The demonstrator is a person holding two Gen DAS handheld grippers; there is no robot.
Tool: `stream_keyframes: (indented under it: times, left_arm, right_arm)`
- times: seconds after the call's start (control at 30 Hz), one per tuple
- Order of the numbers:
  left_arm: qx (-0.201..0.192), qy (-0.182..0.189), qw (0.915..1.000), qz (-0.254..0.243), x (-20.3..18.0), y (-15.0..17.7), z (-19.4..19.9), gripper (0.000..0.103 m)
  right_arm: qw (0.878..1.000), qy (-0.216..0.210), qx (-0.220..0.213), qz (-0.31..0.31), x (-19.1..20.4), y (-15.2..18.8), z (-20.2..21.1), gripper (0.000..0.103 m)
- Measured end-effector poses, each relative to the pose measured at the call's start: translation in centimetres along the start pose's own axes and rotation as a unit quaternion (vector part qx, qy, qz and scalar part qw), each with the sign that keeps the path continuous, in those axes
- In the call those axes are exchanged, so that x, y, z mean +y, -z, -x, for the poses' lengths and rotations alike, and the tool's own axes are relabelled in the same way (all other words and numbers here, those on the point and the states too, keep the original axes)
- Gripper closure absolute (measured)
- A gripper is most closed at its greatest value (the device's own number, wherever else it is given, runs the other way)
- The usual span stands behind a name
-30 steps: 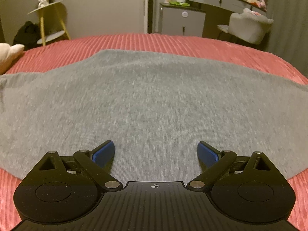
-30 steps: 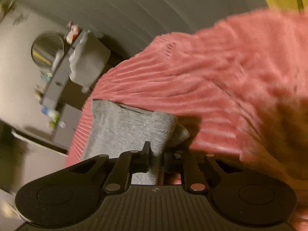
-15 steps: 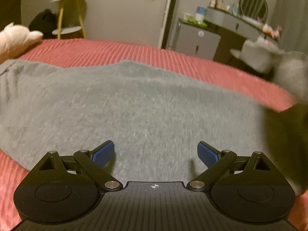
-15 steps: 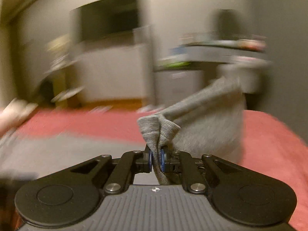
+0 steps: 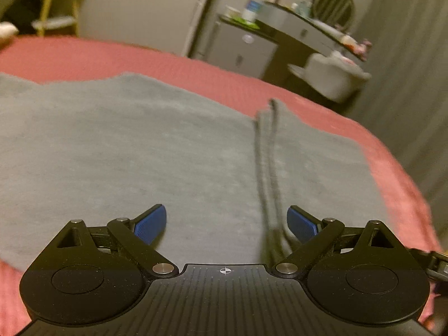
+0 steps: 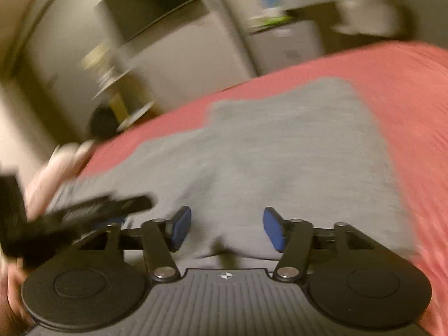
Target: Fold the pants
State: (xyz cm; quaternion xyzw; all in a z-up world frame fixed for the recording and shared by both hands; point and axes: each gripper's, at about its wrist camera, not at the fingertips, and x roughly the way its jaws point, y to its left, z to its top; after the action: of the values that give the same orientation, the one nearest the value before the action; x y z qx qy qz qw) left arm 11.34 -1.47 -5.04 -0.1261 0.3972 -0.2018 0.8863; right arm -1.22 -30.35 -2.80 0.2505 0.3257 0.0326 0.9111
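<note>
Far left of the left wrist view: yellow-legged side table [image 5: 57, 8] against the wall, blurred. Below it, the red ribbed bedspread [image 5: 84, 53] covers the bed. The grey knit pants [image 5: 126, 140] lie flat on it, spread across most of the width. The left gripper [image 5: 226, 224] hovers low over the near edge, blue pads wide apart, nothing between them, released. Right of centre, a cuffed leg end [image 5: 266, 145] lies doubled over the rest, its edge a dark double line running toward the gripper. Further right, grey cabinet [image 5: 243, 47] and white chair [image 5: 333, 75] off the bed.

In the right wrist view, the right gripper [image 6: 227, 228] is low over the pants [image 6: 266, 154]; jaws opening, cloth under them but not pinched. The left gripper's body [image 6: 84, 212] shows blurred at the left edge.

Handling guess: fabric looks soft, light, limp, not slippery or fragile; will sag and drag on the ribbed cover. Best grip is likely a pinch at the fold's corners or the thicker cuff, taking both layers.
</note>
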Motion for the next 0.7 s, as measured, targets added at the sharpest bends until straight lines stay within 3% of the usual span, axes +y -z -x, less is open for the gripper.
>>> stream_keyframes:
  times: [0.07, 0.17, 0.23, 0.27, 0.33, 0.47, 0.6, 0.67, 0.7]
  left_arm:
    - [0.017, 0.032, 0.9991, 0.022, 0.2, -0.1, -0.7, 0.006]
    - [0.069, 0.069, 0.9938, 0.053, 0.6, -0.3, -2.4, 0.020]
    - [0.089, 0.084, 0.9907, 0.060, 0.4, -0.2, -3.1, 0.021]
    - [0.092, 0.087, 0.9904, 0.057, 0.2, -0.2, -3.3, 0.021]
    - [0.096, 0.100, 0.9880, 0.069, 0.1, -0.3, -3.6, 0.022]
    - [0.129, 0.158, 0.9722, 0.115, 0.0, -0.3, -5.1, 0.023]
    - [0.134, 0.155, 0.9751, 0.084, -1.1, 0.0, -6.1, 0.022]
    - [0.131, 0.161, 0.9726, 0.105, -0.9, 0.0, -6.2, 0.031]
    - [0.131, 0.164, 0.9709, 0.116, -0.7, 0.0, -6.3, 0.050]
  right_arm:
    - [0.996, -0.014, -0.008, -0.086, -3.1, 0.2, 1.0, 0.045]
    - [0.979, -0.051, -0.025, -0.198, -6.3, 0.6, 1.9, 0.046]
    - [0.979, -0.032, -0.024, -0.198, -6.1, 0.6, 1.2, 0.060]
    - [0.981, -0.016, -0.019, -0.190, -5.9, 0.7, 1.2, 0.062]
    - [0.982, -0.006, -0.017, -0.190, -5.5, 1.1, 1.5, 0.062]
    - [0.970, -0.007, -0.019, -0.241, -5.8, 3.0, 3.3, 0.062]
    - [0.964, 0.003, -0.003, -0.266, -6.5, 3.3, 3.0, 0.061]
    - [0.961, -0.003, 0.002, -0.278, -6.6, 3.4, 2.6, 0.058]
    - [0.959, -0.005, 0.004, -0.283, -6.7, 3.4, 2.5, 0.055]
